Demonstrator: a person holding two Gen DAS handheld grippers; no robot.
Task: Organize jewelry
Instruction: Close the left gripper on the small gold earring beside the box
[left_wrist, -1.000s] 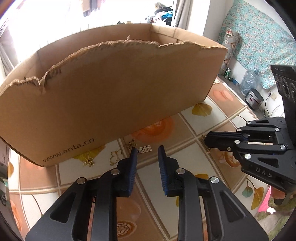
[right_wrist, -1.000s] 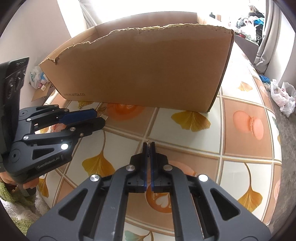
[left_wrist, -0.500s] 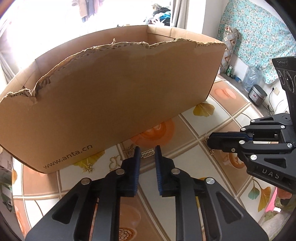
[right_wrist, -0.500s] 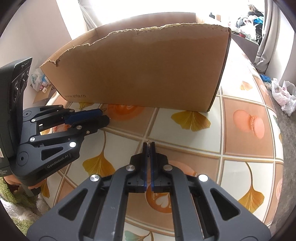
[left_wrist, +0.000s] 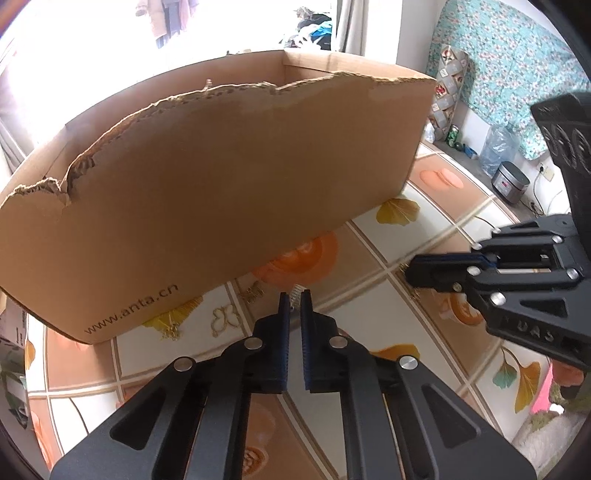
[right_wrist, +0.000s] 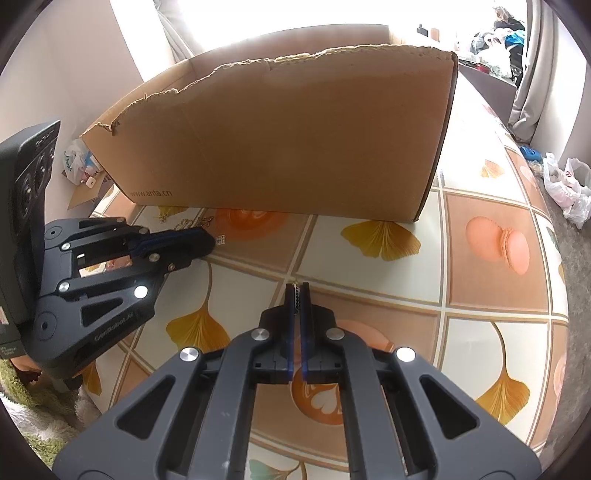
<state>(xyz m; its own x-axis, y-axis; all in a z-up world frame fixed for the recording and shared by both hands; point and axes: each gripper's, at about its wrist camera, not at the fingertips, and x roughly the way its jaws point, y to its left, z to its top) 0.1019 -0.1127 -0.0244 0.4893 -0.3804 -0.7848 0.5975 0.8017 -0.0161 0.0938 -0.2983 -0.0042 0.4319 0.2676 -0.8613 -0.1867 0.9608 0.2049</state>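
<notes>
Silver clip flat, pinched endwise by left hand-held gripper

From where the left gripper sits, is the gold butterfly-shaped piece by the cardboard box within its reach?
Probably yes. The gold butterfly-shaped piece lies on open tablecloth just left of the left gripper, in front of the cardboard box, with nothing between. But the jaws are already nearly shut around a small silver rectangular piece.
</notes>
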